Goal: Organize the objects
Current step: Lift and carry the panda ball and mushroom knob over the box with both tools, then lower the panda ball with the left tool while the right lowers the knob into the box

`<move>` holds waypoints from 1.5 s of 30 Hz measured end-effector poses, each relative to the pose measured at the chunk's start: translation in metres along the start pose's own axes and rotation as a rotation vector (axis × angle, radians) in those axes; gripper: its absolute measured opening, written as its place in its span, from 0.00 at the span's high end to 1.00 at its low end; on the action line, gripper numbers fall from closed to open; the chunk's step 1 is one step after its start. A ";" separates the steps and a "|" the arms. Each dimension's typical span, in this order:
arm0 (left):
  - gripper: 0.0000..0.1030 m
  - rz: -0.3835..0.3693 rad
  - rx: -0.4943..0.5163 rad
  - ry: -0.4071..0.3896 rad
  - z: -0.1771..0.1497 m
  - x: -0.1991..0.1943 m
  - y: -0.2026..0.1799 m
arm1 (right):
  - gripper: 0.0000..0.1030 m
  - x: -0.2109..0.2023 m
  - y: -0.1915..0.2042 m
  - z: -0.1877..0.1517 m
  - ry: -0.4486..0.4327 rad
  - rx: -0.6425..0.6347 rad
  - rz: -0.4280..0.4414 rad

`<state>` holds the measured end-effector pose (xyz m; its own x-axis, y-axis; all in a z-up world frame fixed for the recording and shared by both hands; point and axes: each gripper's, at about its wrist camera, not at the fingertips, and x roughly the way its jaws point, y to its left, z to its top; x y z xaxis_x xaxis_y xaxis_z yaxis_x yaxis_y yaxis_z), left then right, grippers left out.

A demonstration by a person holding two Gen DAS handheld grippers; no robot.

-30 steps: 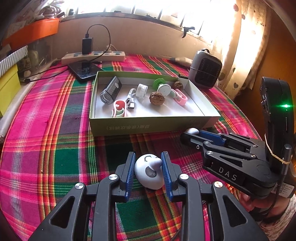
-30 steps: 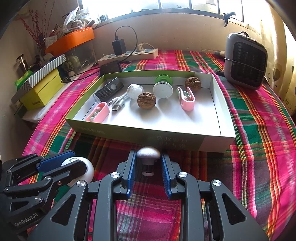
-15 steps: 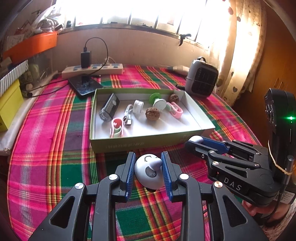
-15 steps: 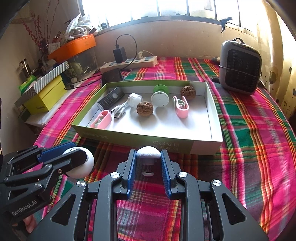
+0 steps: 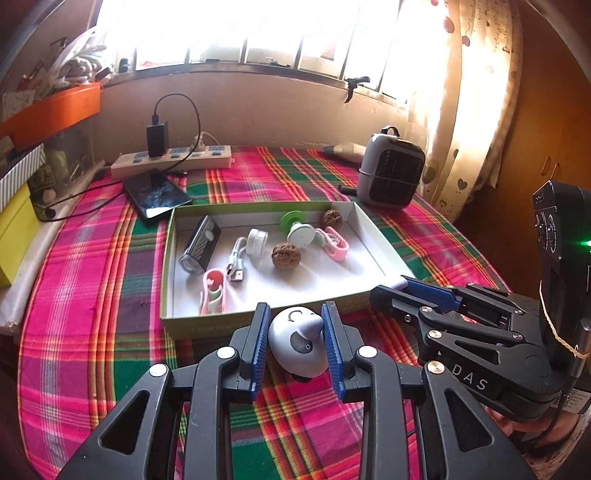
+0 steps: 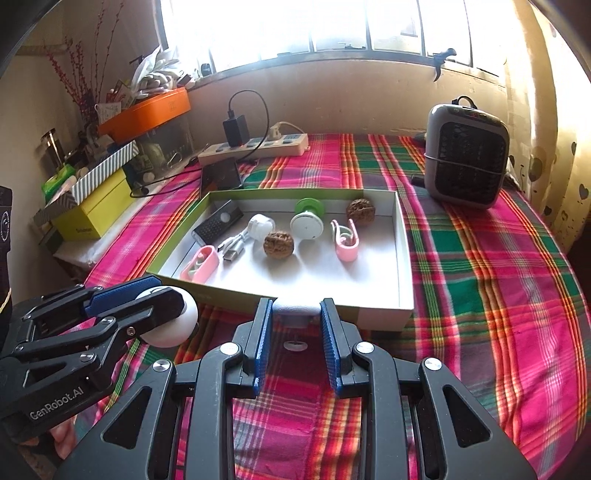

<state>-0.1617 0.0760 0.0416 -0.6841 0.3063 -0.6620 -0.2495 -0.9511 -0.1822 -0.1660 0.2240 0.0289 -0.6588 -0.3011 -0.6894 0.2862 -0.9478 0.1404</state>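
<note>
Your left gripper (image 5: 295,341) pinches a white egg-shaped gadget (image 5: 297,341) between its blue fingers (image 5: 255,347), held above the cloth just in front of the box. Your right gripper (image 6: 296,341) has its fingers (image 6: 263,343) nearly pressed together on a small white mushroom-shaped cap (image 6: 295,312), also lifted, right at the box's near wall.

Just beyond both sits a shallow green cardboard box (image 6: 404,258) with a white floor. Inside it you can count two walnuts (image 6: 279,243), two pink clips (image 6: 199,262), one dark remote-like device (image 6: 218,225), one white USB cable (image 6: 236,245) and one green-and-white spool (image 6: 306,221).

The box rests on a tabletop covered by a pink, green and red plaid cloth (image 6: 480,277). Behind the box lie one dark phone (image 5: 157,194) and one white power strip (image 6: 258,146) with a black charger plugged in. One grey portable heater (image 6: 465,166) stands at the far right.

The room has a bright window (image 6: 295,26) above a beige ledge, a patterned curtain (image 5: 469,92) at the right, and stacked boxes, one orange (image 6: 147,112) and one yellow (image 6: 92,214), at the left.
</note>
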 end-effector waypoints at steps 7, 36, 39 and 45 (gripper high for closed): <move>0.75 -0.010 0.000 -0.008 0.011 0.009 -0.005 | 0.74 0.001 -0.009 0.008 -0.007 0.008 -0.010; 0.75 -0.013 0.004 0.035 0.035 0.066 -0.002 | 0.74 0.045 -0.038 0.034 0.042 0.013 -0.040; 0.75 -0.010 0.007 0.039 0.036 0.071 -0.002 | 0.74 0.050 -0.040 0.035 0.051 0.011 -0.045; 0.75 -0.009 0.010 0.059 0.035 0.081 -0.002 | 0.74 0.058 -0.044 0.035 0.067 0.010 -0.049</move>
<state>-0.2407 0.1042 0.0142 -0.6404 0.3120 -0.7018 -0.2625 -0.9476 -0.1818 -0.2411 0.2442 0.0070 -0.6239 -0.2469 -0.7415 0.2479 -0.9623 0.1118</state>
